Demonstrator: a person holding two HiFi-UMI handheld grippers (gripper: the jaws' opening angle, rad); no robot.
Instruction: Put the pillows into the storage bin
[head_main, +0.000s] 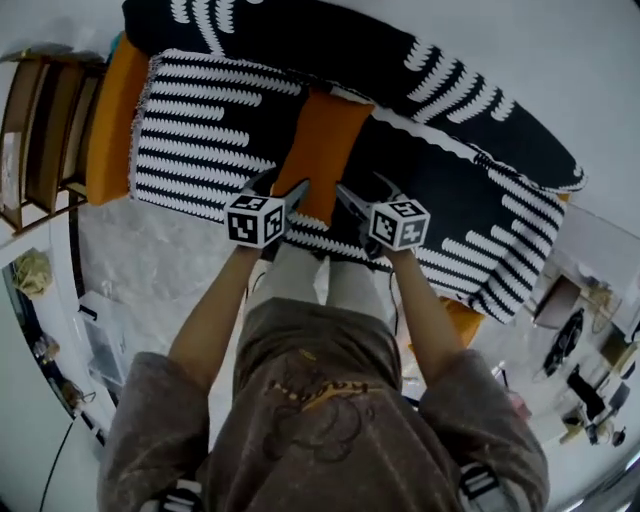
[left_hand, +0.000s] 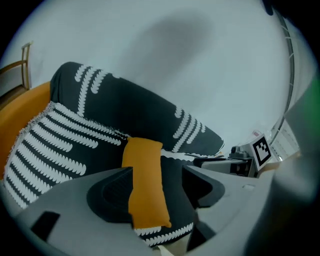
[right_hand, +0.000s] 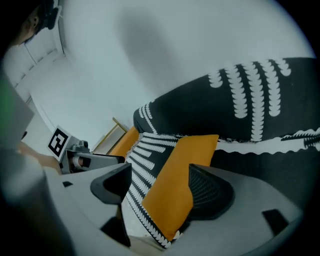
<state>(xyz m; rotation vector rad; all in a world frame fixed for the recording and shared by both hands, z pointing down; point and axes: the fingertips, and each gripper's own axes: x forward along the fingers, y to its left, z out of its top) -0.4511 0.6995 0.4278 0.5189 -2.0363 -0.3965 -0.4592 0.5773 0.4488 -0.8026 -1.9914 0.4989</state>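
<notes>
An orange pillow (head_main: 330, 150) lies across the seat of a sofa under a black-and-white patterned cover (head_main: 200, 140). A long black cushion with white marks (head_main: 350, 50) runs along the sofa's back. My left gripper (head_main: 283, 190) is at the pillow's near-left corner and my right gripper (head_main: 362, 195) at its near-right corner, both by the seat's front edge. In the left gripper view the pillow (left_hand: 145, 185) shows between the open jaws of the left gripper (left_hand: 157, 172), close to the left one. The right gripper (right_hand: 160, 172) stands open too, with the pillow (right_hand: 172, 190) beside its right jaw. No storage bin is in view.
An orange sofa arm or cushion (head_main: 115, 120) sits at the seat's left end. A wooden shelf (head_main: 40, 130) stands left of the sofa. Small items clutter the floor at the right (head_main: 580, 380) and lower left (head_main: 100, 330). The person's legs (head_main: 300, 275) are right against the seat front.
</notes>
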